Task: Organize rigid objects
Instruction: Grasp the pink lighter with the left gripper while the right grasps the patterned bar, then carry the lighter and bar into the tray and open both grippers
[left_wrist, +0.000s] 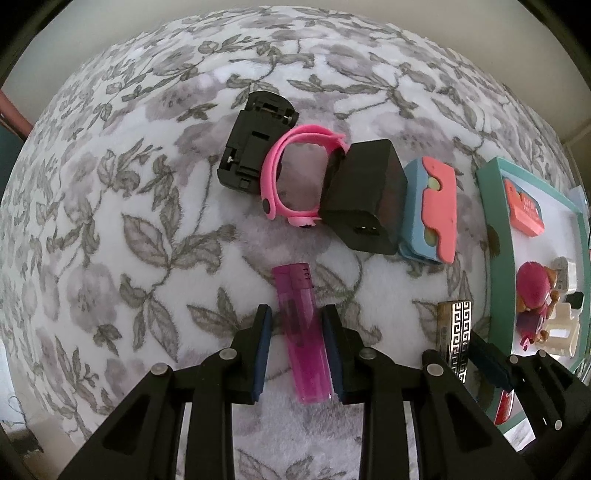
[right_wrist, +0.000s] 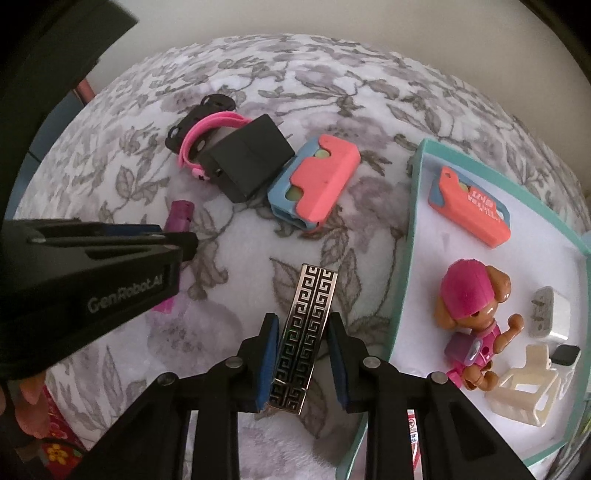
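Under my left tool (left_wrist: 297, 347) on the flowered blanket (left_wrist: 110, 221) lies a purple lighter (left_wrist: 301, 332), pinched between the nearly closed pads. Beyond it sit a pink band (left_wrist: 275, 177) and a black charger (left_wrist: 365, 195). Through the right camera, my right tool (right_wrist: 303, 360) grips a patterned metal lighter (right_wrist: 304, 332), just beside the teal tray (right_wrist: 406, 280).

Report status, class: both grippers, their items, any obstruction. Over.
Left gripper shut on purple lighter. Right gripper shut on patterned metal lighter. Teal tray alongside, nothing blocking.
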